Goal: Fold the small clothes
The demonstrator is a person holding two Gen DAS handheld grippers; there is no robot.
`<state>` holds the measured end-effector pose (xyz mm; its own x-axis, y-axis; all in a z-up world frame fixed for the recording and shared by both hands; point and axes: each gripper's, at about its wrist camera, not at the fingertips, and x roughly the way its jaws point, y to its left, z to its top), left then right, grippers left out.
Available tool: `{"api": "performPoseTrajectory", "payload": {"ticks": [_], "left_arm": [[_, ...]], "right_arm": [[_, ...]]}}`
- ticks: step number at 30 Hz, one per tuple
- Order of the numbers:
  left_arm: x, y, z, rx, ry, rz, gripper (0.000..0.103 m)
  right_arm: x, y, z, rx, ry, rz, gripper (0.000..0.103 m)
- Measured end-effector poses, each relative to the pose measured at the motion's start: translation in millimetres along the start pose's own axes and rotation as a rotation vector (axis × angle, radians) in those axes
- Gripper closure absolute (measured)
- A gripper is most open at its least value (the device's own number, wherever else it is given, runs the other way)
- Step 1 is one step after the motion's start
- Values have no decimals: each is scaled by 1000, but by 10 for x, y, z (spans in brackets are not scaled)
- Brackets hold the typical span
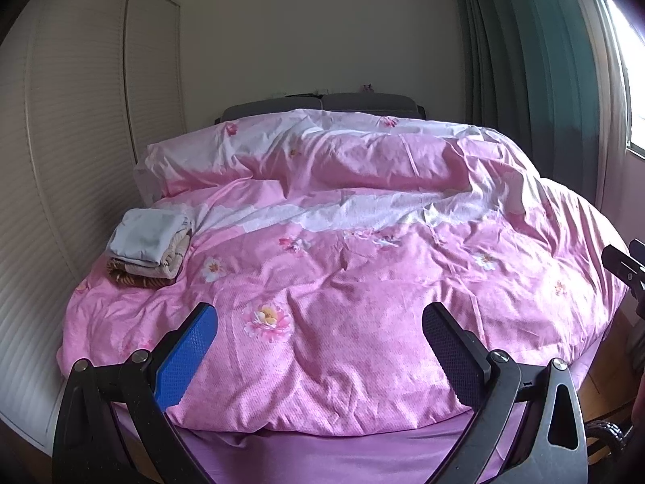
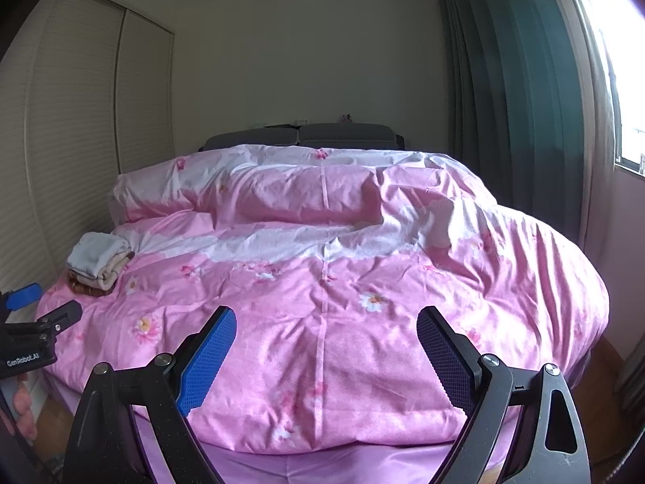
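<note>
A small stack of folded clothes (image 1: 151, 248), pale blue on top, cream and brown below, lies at the left edge of the pink floral duvet (image 1: 342, 282); it also shows in the right wrist view (image 2: 98, 262). My left gripper (image 1: 320, 322) is open and empty, held above the foot of the bed, well short and right of the stack. My right gripper (image 2: 326, 326) is open and empty, also over the foot of the bed. The left gripper shows at the left edge of the right wrist view (image 2: 40, 310).
The bed fills the room's middle, with a grey headboard (image 1: 322, 107) at the far wall. Louvred wardrobe doors (image 1: 72, 141) stand close on the left. Dark green curtains (image 1: 536, 101) and a bright window (image 1: 633, 60) are on the right. Wooden floor (image 1: 604, 391) shows beside the bed.
</note>
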<state>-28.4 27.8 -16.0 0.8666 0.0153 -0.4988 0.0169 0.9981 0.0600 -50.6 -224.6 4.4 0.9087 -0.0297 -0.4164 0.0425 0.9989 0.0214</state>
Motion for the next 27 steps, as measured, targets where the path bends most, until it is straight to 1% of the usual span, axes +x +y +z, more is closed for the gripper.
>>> {"api": "performPoseTrajectory", "payload": {"ticks": [27], "left_arm": [[-8,-34,13,0,-1,-2,0]], "right_arm": [[-1,8,-11,-2,-2,-2,11]]}}
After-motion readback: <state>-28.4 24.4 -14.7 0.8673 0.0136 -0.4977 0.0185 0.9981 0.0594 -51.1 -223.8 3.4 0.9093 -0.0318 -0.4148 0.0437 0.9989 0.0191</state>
